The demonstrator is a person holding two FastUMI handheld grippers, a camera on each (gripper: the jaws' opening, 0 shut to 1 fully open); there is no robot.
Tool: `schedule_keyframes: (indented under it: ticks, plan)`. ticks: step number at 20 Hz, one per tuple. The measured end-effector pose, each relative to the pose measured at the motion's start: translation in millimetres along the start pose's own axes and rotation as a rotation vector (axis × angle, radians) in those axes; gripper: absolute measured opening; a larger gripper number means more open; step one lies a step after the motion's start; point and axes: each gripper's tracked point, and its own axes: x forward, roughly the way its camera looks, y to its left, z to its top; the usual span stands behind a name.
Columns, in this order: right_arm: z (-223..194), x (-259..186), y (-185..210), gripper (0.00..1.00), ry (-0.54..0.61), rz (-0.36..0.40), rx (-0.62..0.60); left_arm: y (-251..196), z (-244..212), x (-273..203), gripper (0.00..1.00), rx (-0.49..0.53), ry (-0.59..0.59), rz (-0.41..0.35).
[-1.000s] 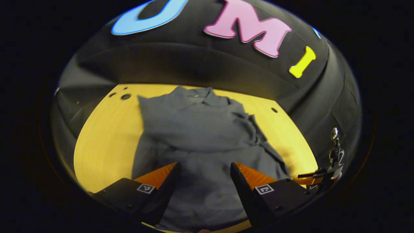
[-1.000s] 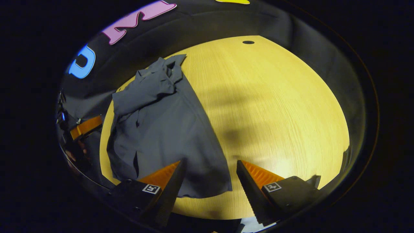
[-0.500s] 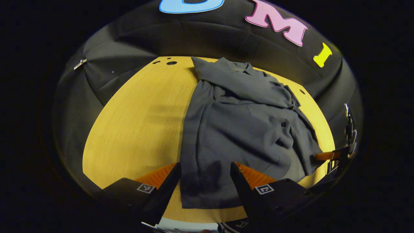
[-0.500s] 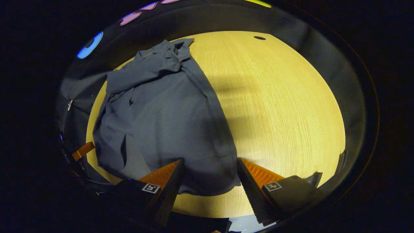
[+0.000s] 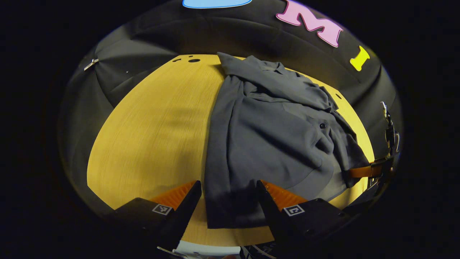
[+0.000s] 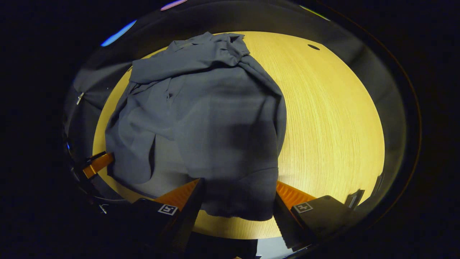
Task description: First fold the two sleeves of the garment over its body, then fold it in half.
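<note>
right at the near table edge, both grippers sit spread apart over the shirt's bottom hem, left gripper on one corner, right gripper on the other, neither pinching yet. shirt runs lengthwise away from them, collar at the far side, sleeves already lying over the body. compared to a second ago both have dropped closer to the hem.
</note>
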Motion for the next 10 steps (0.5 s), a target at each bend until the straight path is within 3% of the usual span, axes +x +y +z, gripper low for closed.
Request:
schedule_keyframes:
  ticks: [6, 7, 10]
  plan:
    - [1.3, 3.3, 1.5, 0.98, -0.019, -0.076, 0.052, -7.0, -6.9, 3.2, 0.95, 0.146, -0.005, 0.050]
    - [1.8, 3.9, 1.3, 0.97, -0.025, -0.080, 0.067, -10.2, -8.2, 3.5, 1.00, 0.158, -0.005, 0.045]
    - [2.9, 2.5, 4.6, 0.93, -0.049, -0.080, 0.086, -13.8, -8.0, 5.4, 0.87, 0.191, -0.020, 0.013]
